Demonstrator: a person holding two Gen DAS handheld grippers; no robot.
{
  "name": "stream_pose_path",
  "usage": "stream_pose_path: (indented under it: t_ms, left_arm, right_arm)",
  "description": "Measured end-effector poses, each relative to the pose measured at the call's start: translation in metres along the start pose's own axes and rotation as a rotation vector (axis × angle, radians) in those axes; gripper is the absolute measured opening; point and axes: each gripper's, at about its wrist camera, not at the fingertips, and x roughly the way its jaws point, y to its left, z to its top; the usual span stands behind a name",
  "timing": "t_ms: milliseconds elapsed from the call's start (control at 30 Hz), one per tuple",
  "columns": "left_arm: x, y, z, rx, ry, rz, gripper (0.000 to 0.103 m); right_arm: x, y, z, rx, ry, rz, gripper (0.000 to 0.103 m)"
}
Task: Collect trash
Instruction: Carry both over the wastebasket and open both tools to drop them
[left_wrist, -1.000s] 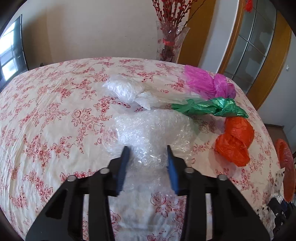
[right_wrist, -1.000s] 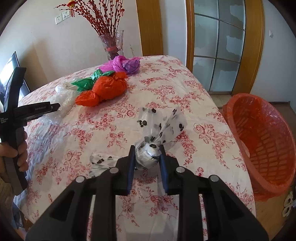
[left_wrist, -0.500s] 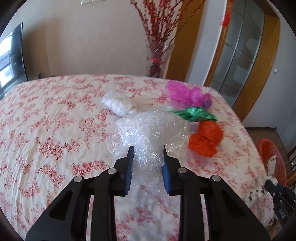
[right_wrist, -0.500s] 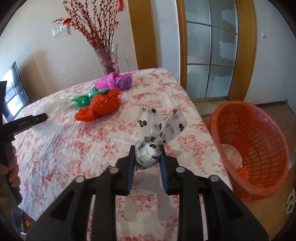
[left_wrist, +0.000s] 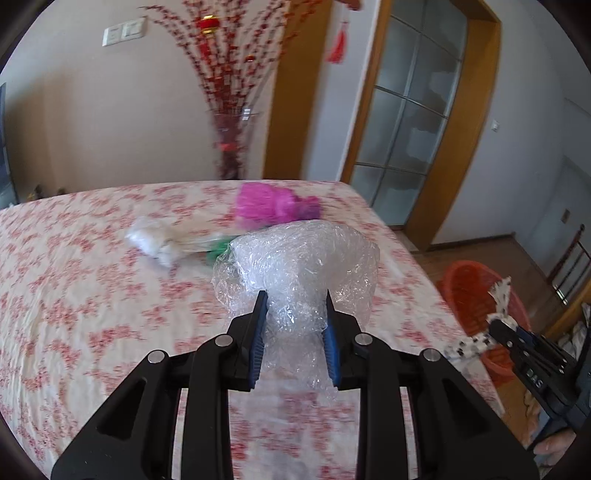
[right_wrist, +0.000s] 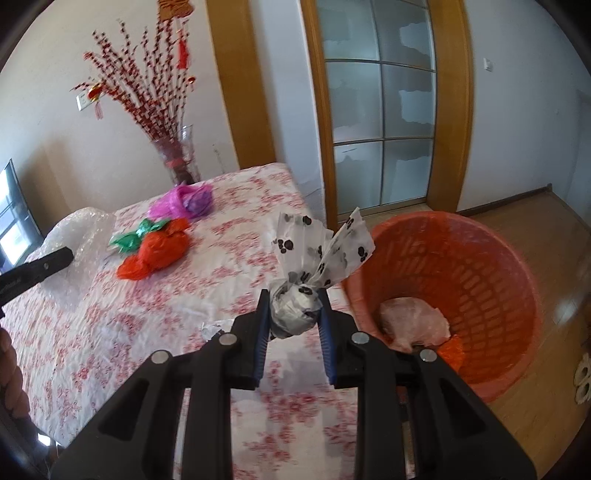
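My left gripper (left_wrist: 295, 295) is shut on a crumpled wad of clear bubble wrap (left_wrist: 306, 258), held up above the floral tablecloth (left_wrist: 92, 302). My right gripper (right_wrist: 293, 295) is shut on a knotted white bag with black paw prints (right_wrist: 295, 306), lifted over the table's right edge. An orange plastic basket (right_wrist: 491, 280) stands on the floor just right of that bag, with a pale bag (right_wrist: 413, 325) and an orange scrap inside. The same basket (left_wrist: 469, 295) and the right gripper (left_wrist: 498, 328) show at the right of the left wrist view.
On the table lie a magenta bag (right_wrist: 184, 201), a green bag (right_wrist: 133, 236), an orange bag (right_wrist: 155, 254) and a white bag (left_wrist: 155, 240). A glass vase of red branches (right_wrist: 177, 158) stands at the far edge. Glass doors (right_wrist: 380, 122) are behind the basket.
Both grippers rose and swung right toward the basket, carrying their loads. The left jaws closed tighter on the bubble wrap and lifted it off the table.
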Motion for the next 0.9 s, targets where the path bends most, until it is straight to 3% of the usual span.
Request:
stream_pose_path:
  t_ms: [900]
  left_arm:
    - [0.056, -0.154, -0.004, 0.121, 0.079, -0.241, 0.027]
  right_arm:
    - [-0.015, -0.129, 0.019, 0.139, -0.075, -0.186, 0.025]
